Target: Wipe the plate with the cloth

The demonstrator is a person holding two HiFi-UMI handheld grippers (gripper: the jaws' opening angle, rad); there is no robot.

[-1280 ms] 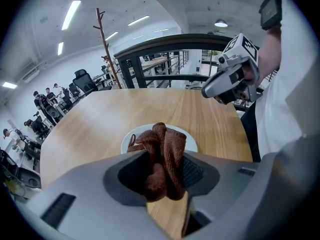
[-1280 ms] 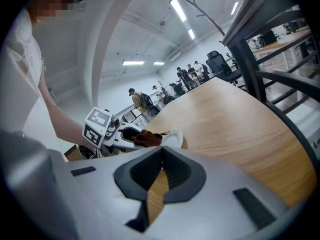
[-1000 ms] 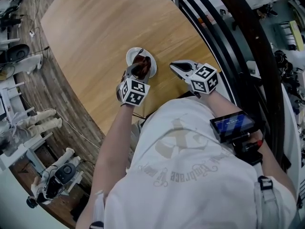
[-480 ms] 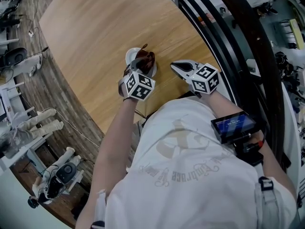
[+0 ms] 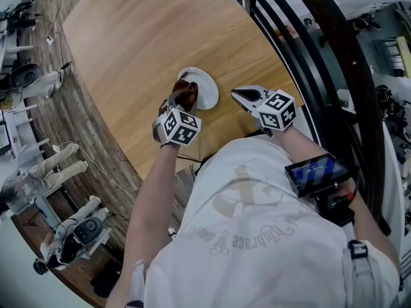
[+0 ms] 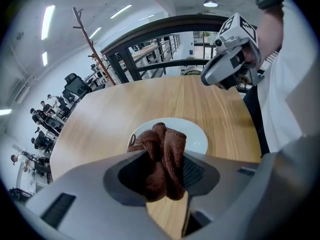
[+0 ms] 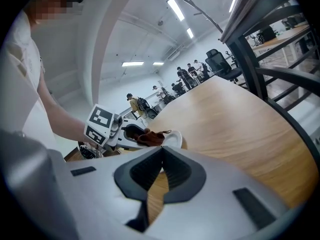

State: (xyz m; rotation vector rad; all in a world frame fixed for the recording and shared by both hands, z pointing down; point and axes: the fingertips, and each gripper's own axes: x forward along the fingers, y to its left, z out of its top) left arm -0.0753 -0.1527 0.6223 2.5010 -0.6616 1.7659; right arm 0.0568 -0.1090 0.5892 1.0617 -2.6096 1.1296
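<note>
Holding the brown cloth (image 6: 162, 149) over the white plate (image 6: 197, 136) near its edge, we kept our left gripper (image 5: 182, 100) fingers clamped on it; our right gripper (image 5: 240, 95) hung beside the plate, fingers together and empty, above the wooden counter (image 5: 141, 37).

Plate (image 5: 205, 84) sits on table (image 5: 141, 37), near the person's edge. Cloth (image 5: 186, 95) sits between the left gripper (image 5: 183, 95) jaws, over the plate's near-left rim. Right gripper (image 5: 237, 94) is right of the plate, apart from it, above the table, with railing (image 5: 302, 50) along the table's right side.
</note>
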